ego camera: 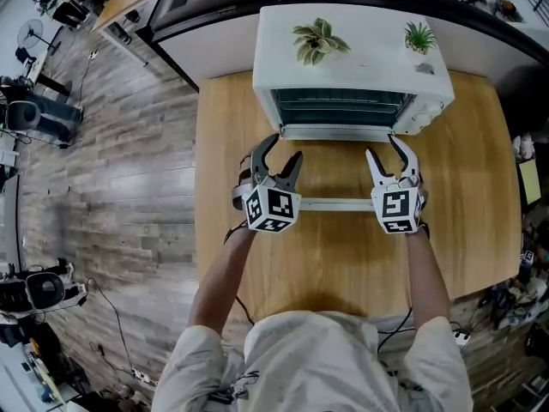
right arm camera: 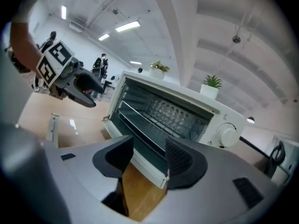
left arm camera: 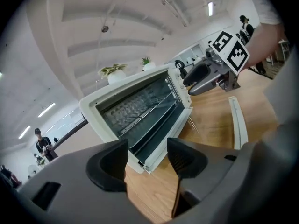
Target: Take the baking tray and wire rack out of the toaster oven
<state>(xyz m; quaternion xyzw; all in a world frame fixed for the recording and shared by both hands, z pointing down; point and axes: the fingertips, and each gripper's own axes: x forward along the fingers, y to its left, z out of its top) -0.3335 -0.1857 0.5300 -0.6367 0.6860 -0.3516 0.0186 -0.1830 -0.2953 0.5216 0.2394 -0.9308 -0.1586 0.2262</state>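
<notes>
Inside toaster oven | wire rack | plain in gripper views only

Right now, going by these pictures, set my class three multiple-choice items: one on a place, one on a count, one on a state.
1. Where is the wire rack?
A. inside the toaster oven
B. on the floor
C. in a gripper

2. How many potted plants stand on the oven?
A. one
B. two
C. four

3. The oven's door is:
A. shut
B. open
C. missing

Key: 1 A, the rack's wires show inside the cavity; 2 B, two plants sit on its top; 3 B, the door hangs folded down in front.
</notes>
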